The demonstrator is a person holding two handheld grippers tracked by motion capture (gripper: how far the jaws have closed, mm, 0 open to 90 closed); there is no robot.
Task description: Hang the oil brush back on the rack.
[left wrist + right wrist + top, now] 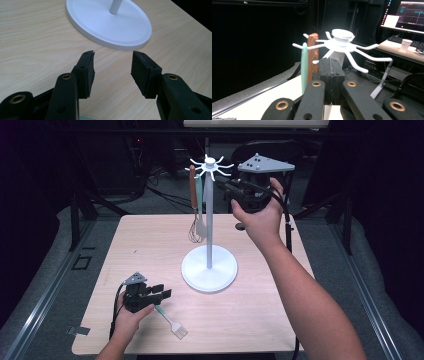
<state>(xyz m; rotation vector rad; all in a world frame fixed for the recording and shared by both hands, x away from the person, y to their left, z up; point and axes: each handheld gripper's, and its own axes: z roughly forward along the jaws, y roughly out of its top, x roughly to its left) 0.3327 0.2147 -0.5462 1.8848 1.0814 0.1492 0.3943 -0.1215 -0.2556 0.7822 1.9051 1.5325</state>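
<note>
Hanging from the white rack's (209, 222) hooks were a wood-handled whisk (193, 202) and a green spatula (200, 220), side by side left of the pole. Bare tabletop (260, 315) lay open around the rack's round base. A pale green brush (171, 322) lay near the front edge, just beside the left gripper (161, 292), whose jaws stood apart, empty. At the rack's top, the right gripper (331, 65) was closed on nothing.
</note>
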